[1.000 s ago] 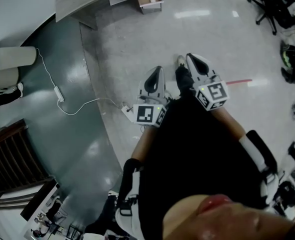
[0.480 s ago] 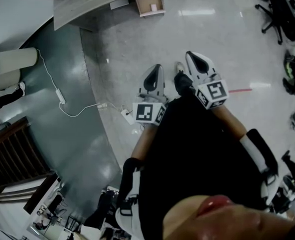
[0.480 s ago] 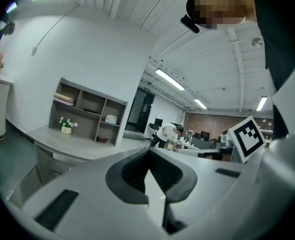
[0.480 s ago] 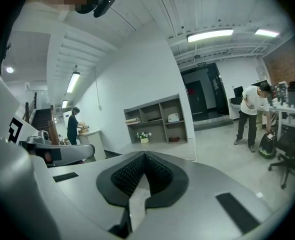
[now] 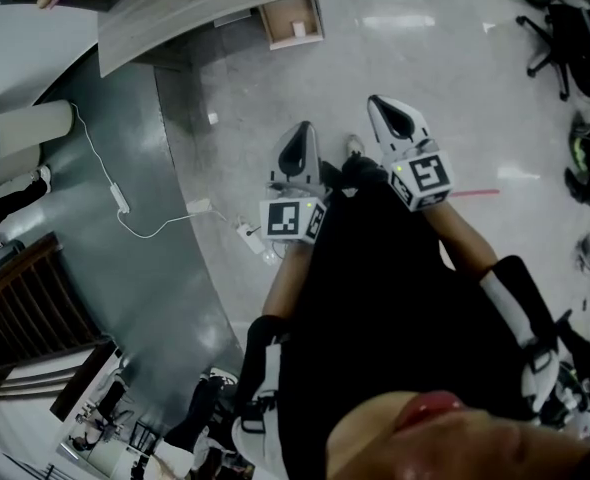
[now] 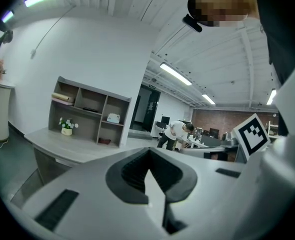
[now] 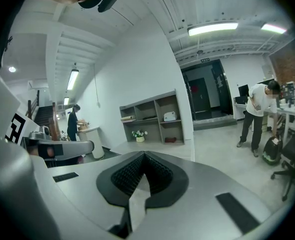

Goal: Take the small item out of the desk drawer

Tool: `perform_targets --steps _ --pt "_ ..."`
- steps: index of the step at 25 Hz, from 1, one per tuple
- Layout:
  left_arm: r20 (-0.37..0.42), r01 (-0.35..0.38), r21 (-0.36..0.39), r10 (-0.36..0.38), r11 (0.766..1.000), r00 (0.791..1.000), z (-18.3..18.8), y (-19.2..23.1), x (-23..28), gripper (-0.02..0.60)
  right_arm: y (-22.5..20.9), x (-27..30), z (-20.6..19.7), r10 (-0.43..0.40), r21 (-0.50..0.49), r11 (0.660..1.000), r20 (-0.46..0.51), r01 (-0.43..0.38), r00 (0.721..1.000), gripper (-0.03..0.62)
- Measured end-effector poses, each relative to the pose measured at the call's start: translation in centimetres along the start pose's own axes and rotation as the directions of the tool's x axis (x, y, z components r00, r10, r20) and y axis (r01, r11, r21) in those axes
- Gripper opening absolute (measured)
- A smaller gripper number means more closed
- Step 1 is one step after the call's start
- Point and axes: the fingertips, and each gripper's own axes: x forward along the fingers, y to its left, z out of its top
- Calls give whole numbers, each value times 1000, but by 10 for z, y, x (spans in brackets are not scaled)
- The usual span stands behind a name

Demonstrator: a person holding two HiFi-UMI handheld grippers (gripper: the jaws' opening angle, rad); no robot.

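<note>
**Closing on the open drawer, tongs empty**

The person had walked on toward the counter [image 5: 205, 3] over the last second. From the head view it had slid closer in, and the drawer [image 5: 292, 21] under its edge had come nearer with it. The drawer already stood pulled out at about 12 o'clock from the left tongs [image 5: 301, 133] and about 11 o'clock from the right tongs [image 5: 380, 108]. It was still well apart from both across bare floor [image 5: 425, 58].

A small item [image 5: 298, 29], pale against the drawer's wooden bottom, lay inside. It was too small to say what it was.

Both tongs were carried in front of the body just as before, side by side and pointing ahead. Each had its jaws pressed together with nothing between them. A shelf unit [image 6: 87, 115] stood on the far side of the counter, and a white cable [image 5: 160, 230] trailed over the floor at about 9 o'clock from the left tongs.

To my eye this was still the approach. Since the drawer was open, what remained was to get within reach, part one pair of tongs and go down onto the item.
</note>
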Motion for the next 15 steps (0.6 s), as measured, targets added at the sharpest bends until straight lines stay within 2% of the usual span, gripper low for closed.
perform_targets --steps 6,10,15 --pt "-26 -7 -3 7 1000 1000 -2 17 38 -5 -23 35 2 -12 12 1000 -20 12 1000 -2" --pt "-42 10 -8 -10 1000 999 -3 31 66 -5 -31 62 7 -2 7 1000 -15 2 1000 -3" --pt "-51 36 -32 -37 999 998 0 60 106 -5 -46 101 18 -29 2 1000 -20 29 999 -2"
